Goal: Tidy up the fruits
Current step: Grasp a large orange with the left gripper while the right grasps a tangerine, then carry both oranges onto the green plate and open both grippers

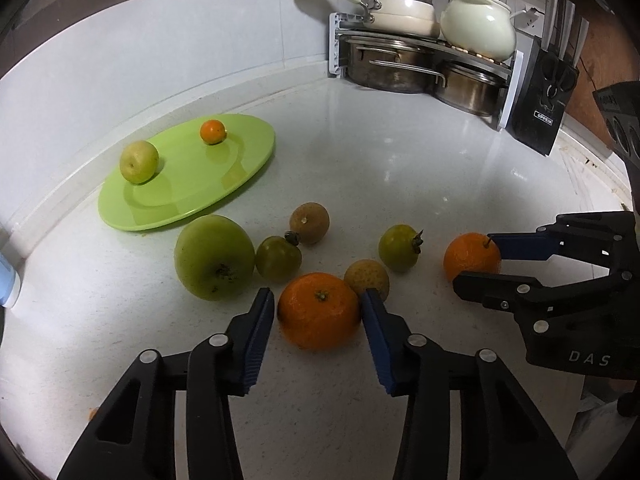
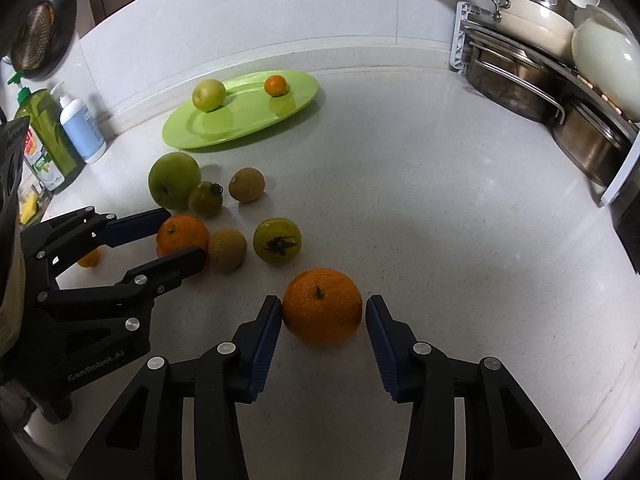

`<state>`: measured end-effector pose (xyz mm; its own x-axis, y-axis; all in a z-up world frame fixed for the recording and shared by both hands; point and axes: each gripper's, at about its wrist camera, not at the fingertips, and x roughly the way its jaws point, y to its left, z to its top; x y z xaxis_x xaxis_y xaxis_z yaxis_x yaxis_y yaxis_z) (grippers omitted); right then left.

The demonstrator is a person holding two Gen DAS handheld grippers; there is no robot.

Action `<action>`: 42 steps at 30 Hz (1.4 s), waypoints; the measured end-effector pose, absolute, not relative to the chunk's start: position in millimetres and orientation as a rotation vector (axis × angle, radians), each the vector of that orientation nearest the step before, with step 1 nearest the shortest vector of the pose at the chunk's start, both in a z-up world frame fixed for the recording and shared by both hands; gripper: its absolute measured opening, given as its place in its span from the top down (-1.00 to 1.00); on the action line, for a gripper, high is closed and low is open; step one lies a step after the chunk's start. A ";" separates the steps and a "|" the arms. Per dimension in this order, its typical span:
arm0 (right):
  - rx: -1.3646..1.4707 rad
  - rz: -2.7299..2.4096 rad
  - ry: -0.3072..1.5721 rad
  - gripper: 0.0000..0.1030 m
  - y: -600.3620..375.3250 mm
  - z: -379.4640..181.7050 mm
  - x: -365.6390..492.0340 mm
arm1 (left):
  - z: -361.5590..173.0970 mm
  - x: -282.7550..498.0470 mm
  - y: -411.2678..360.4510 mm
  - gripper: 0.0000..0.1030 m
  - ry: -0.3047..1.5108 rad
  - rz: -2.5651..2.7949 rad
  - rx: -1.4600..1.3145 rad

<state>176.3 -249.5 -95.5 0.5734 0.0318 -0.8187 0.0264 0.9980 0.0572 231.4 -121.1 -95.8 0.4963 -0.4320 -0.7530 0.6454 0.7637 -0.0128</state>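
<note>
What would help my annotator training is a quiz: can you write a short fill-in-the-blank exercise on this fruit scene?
1. The plate holds ___ fruits.
2. The left tool and the right tool each straddle an ___ on the counter.
3. The big apple near the plate is ___ in colour.

Missing words: two; orange; green.
</note>
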 end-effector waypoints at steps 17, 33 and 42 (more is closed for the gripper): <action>0.063 0.024 0.934 0.18 -247.5 -86.5 177.1 | -85.3 227.1 -112.1 0.17 0.812 -0.615 0.246; 0.032 0.070 0.845 0.18 -239.0 -41.0 179.1 | -30.4 222.5 -96.6 0.17 0.727 -0.550 0.196; -0.003 0.127 0.761 0.18 -231.4 -4.7 206.0 | 2.0 247.9 -85.0 0.17 0.663 -0.491 0.171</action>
